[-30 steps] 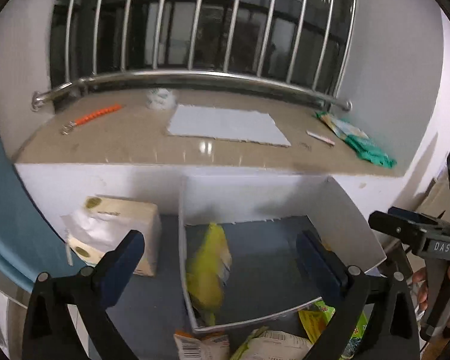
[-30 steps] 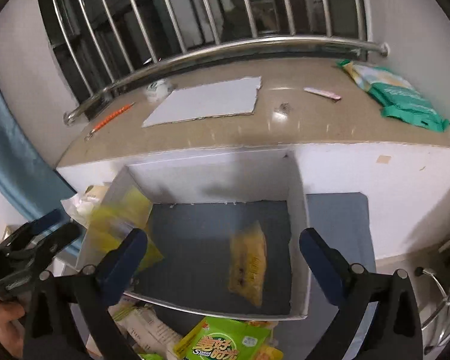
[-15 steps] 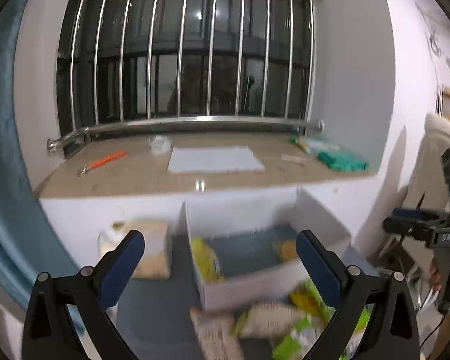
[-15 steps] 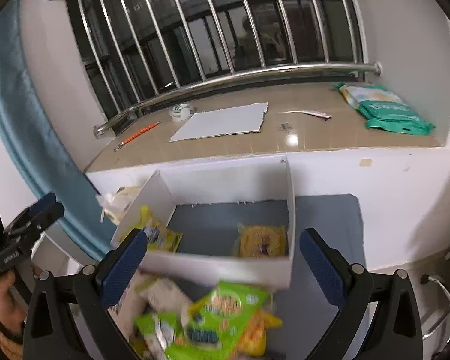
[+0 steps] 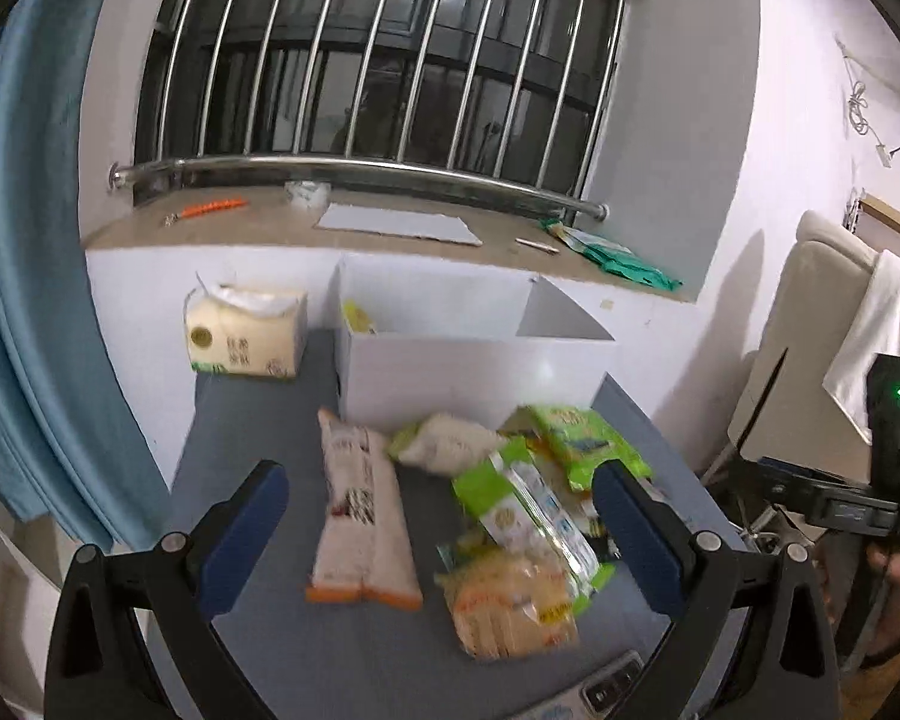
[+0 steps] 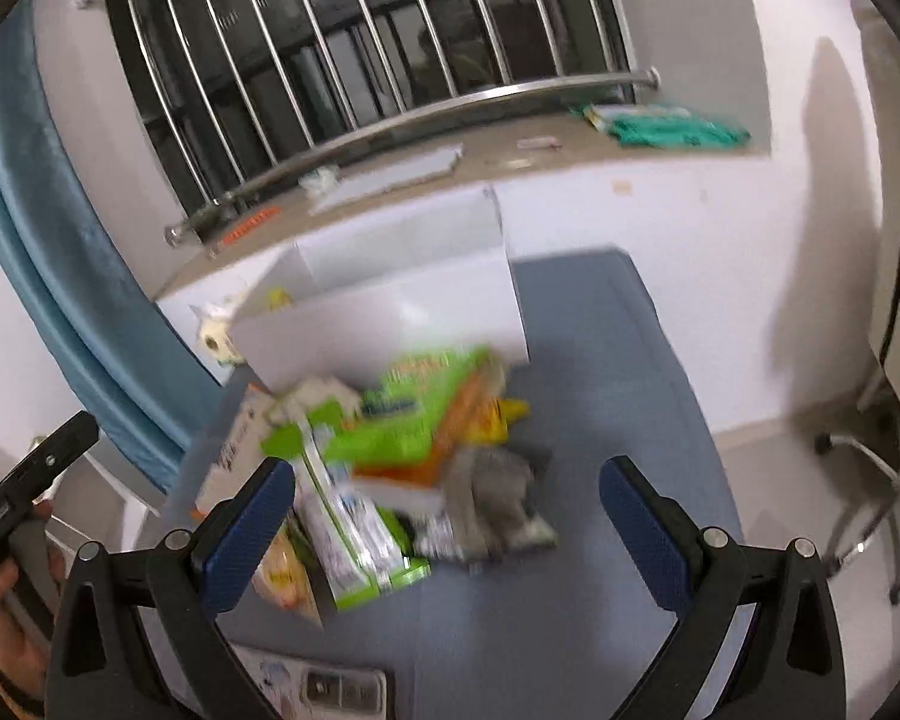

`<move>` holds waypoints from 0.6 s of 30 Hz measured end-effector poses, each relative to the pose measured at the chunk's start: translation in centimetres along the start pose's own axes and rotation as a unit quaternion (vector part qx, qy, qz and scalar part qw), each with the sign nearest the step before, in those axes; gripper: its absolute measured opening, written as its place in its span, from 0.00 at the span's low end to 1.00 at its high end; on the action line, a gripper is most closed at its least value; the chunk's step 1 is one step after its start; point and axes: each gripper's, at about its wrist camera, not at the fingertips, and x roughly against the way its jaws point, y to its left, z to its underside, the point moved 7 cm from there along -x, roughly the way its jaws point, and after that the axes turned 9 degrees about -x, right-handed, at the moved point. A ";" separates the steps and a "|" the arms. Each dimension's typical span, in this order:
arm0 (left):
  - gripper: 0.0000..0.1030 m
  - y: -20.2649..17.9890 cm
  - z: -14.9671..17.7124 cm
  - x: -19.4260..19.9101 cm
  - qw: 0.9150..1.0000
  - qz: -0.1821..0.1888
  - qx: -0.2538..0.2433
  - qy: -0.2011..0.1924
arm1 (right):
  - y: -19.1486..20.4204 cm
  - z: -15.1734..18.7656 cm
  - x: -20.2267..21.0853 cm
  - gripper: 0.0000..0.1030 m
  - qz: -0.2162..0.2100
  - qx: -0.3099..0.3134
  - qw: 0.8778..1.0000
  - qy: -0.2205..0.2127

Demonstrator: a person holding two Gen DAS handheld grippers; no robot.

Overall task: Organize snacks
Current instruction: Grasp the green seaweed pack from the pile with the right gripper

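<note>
— Grey worktop [image 5: 252, 420] under a barred window; what do we have on it?

— We see a heap of snack packets [image 5: 528, 498] just in front of the white box [image 5: 468, 372], with one long white packet [image 5: 360, 510] lying at the heap's left. One yellow packet [image 5: 357, 318] sits inside the box, at its left wall.

— And our tongs?

— Our left tongs [image 5: 438, 540] hang above the heap, spread wide, gripping nothing. Our right tongs [image 6: 447, 531] are likewise wide apart and empty over the blurred heap.

— Anything beside the box?

— A tissue pack [image 5: 246, 333] stands left of it. Behind it, on the window ledge [image 5: 270, 228], lies a grey sheet [image 5: 399, 225].
</note>
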 end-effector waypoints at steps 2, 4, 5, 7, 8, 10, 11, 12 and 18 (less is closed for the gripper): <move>1.00 -0.5 0.5 0.1 1.000 0.006 -0.003 0.004 | 0.4 0.4 -1.0 1.00 0.010 0.016 1.000 0.013; 1.00 -0.9 0.8 0.1 1.000 0.006 -0.008 0.007 | 0.8 0.2 -1.9 1.00 0.013 0.023 1.000 0.014; 1.00 -1.1 1.1 0.2 1.000 0.008 -0.010 0.008 | 1.0 0.1 -2.7 1.00 0.018 0.025 0.999 0.020; 1.00 -1.3 1.2 0.2 1.000 0.010 -0.011 0.008 | 1.6 -0.2 -4.2 1.00 0.024 0.030 0.999 0.032; 1.00 -1.4 1.3 0.3 1.000 0.012 -0.013 0.008 | 2.0 -0.4 -5.2 1.00 0.030 0.035 0.998 0.037; 1.00 -1.7 1.6 0.5 1.000 0.016 -0.015 0.008 | 2.9 -1.0 -7.2 1.00 0.044 0.055 0.997 0.044; 1.00 -1.8 1.5 0.5 1.000 0.017 -0.015 0.009 | 3.2 -1.4 -8.4 1.00 0.058 0.064 0.995 0.048; 1.00 -1.8 1.6 0.6 1.000 0.018 -0.015 0.010 | 3.5 -1.6 -9.2 1.00 0.064 0.068 0.994 0.053; 1.00 -1.3 2.3 0.8 1.000 0.008 -0.011 0.016 | 4.3 -2.0 -14.4 0.99 0.094 0.085 0.987 0.094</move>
